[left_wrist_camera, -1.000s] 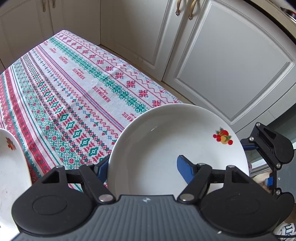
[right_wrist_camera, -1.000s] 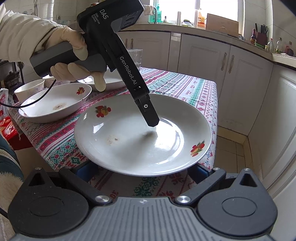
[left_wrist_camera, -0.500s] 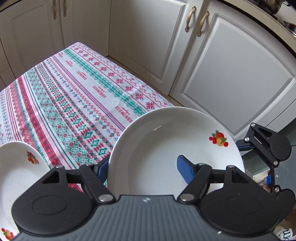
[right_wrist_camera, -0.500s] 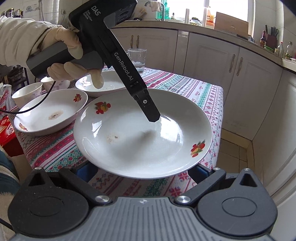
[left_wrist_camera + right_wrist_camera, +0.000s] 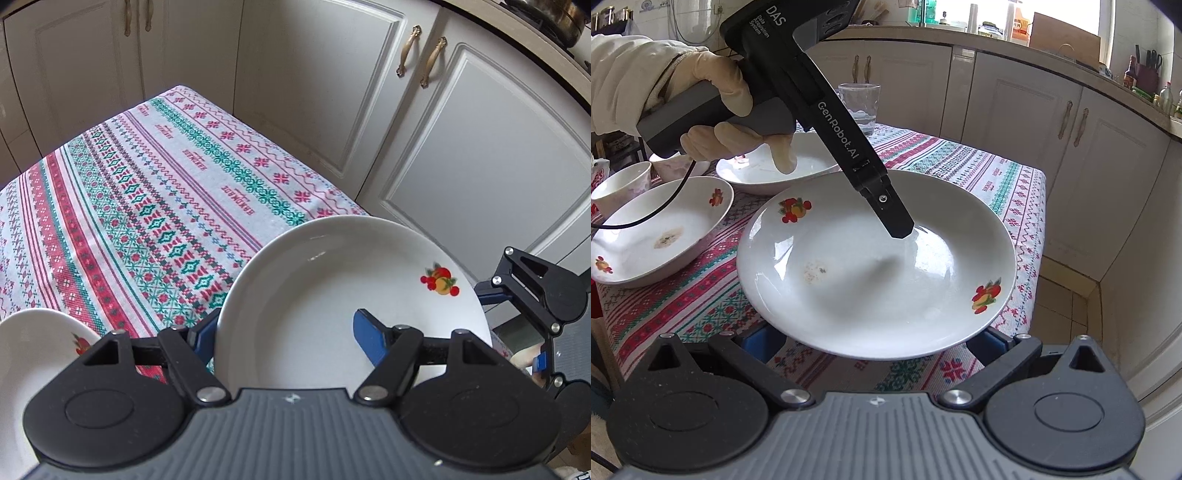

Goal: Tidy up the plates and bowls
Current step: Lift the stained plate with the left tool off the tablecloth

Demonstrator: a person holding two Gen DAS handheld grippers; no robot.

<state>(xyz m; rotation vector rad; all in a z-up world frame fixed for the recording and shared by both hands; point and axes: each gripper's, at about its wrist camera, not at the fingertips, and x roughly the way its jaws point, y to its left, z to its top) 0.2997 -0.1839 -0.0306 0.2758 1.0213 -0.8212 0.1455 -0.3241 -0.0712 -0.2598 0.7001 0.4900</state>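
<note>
A white plate with fruit prints (image 5: 325, 291) (image 5: 871, 273) is held up over the table's near corner. My left gripper (image 5: 284, 332) is shut on its rim: one blue finger (image 5: 367, 338) lies inside the plate, the other below the rim. In the right wrist view its finger (image 5: 890, 210) reaches into the plate from above. My right gripper (image 5: 871, 343) is open, its blue fingers spread under the plate's near edge. A second plate (image 5: 661, 229) (image 5: 33, 354) and a third (image 5: 775, 170) lie on the table to the left.
A patterned tablecloth (image 5: 147, 206) covers the table. A glass (image 5: 858, 107) stands at the back, a white cup (image 5: 624, 184) and a small bowl (image 5: 670, 168) at far left. Cream cabinets (image 5: 461, 155) stand close behind the table's edge.
The left gripper has lifted the plate higher and moved it left over the table. The second plate has come further into the left wrist view. The right gripper stays open below the plate.
</note>
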